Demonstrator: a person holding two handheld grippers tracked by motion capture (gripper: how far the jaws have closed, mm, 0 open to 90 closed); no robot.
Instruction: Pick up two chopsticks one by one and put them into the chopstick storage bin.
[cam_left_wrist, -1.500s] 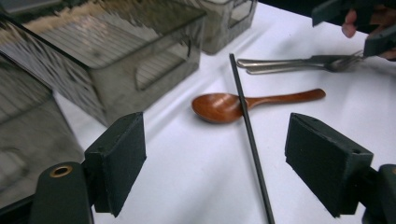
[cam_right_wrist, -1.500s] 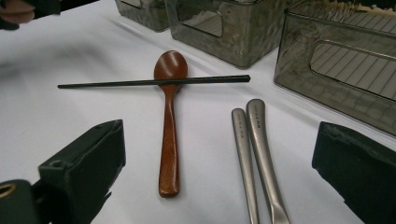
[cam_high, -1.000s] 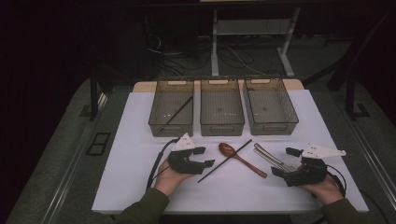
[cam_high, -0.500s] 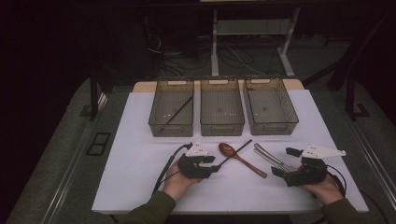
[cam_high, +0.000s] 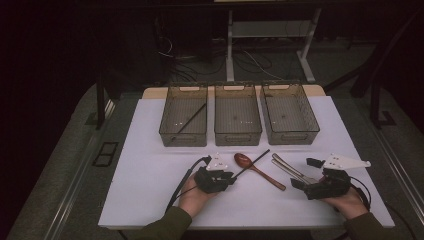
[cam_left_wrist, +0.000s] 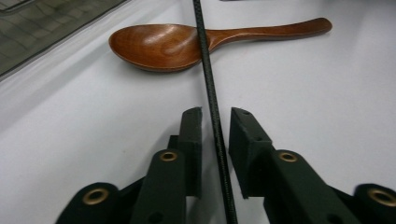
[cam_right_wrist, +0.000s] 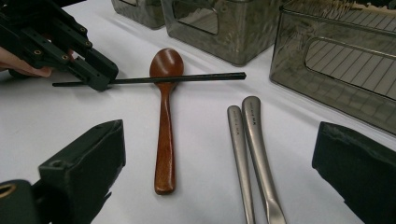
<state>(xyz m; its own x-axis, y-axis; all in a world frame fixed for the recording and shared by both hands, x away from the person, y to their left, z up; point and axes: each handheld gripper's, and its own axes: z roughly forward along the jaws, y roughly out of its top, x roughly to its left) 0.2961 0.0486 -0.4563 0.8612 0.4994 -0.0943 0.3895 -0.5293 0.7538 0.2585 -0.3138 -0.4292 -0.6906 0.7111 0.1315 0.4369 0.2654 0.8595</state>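
**Left gripper closing on the black chopstick**

Three clear bins (cam_high: 238, 120) line the upper middle of the high view; the left bin (cam_high: 183, 121) already holds one black stick. At lower centre lie one wooden spoon (cam_high: 257, 170), two metal utensils (cam_high: 289, 169) and one black chopstick (cam_left_wrist: 210, 84), which rests across the spoon. The left gripper (cam_left_wrist: 215, 116) has just been closing, the stick between its pads, a sliver of gap remaining (not yet pinched). The grip should seat squarely before any lift. The right gripper (cam_right_wrist: 219, 168) gapes wide, holding nothing.

Chopstick (cam_left_wrist: 208, 70) lies across spoon (cam_left_wrist: 187, 44) — tongs (cam_right_wrist: 250, 154), seemingly, just right.
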